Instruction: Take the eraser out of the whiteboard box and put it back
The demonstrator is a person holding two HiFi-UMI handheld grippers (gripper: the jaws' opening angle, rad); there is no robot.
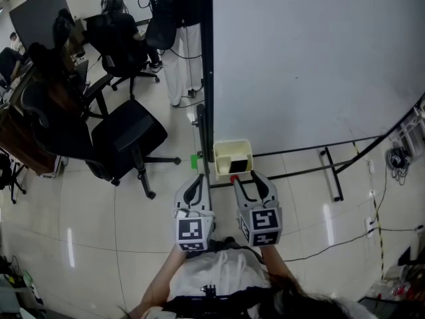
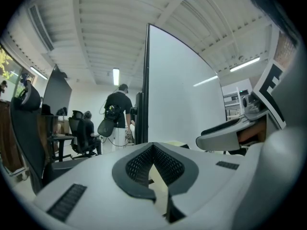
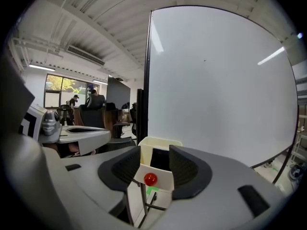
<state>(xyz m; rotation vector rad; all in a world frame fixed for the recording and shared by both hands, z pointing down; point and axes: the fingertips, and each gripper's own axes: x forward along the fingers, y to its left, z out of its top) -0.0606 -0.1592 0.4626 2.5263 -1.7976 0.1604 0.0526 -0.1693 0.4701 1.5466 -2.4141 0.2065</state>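
A cream whiteboard box [image 1: 227,153] hangs at the bottom edge of the whiteboard [image 1: 312,58], with a red knob [image 3: 150,179] on its front wall. A dark eraser [image 1: 242,162] stands inside it, also seen as the eraser [image 3: 160,159] past the jaws in the right gripper view. My right gripper [image 1: 251,176] points at the box from just in front, open, with nothing between its fingers. My left gripper [image 1: 194,179] hangs to the left of the box by the board's black post [image 1: 206,78], its jaws shut and empty.
Black office chairs [image 1: 126,135] stand on the tiled floor to the left, with desks and people further back. The whiteboard's black stand legs [image 1: 332,171] run along the floor on the right. A green piece [image 1: 194,161] sits near the post's foot.
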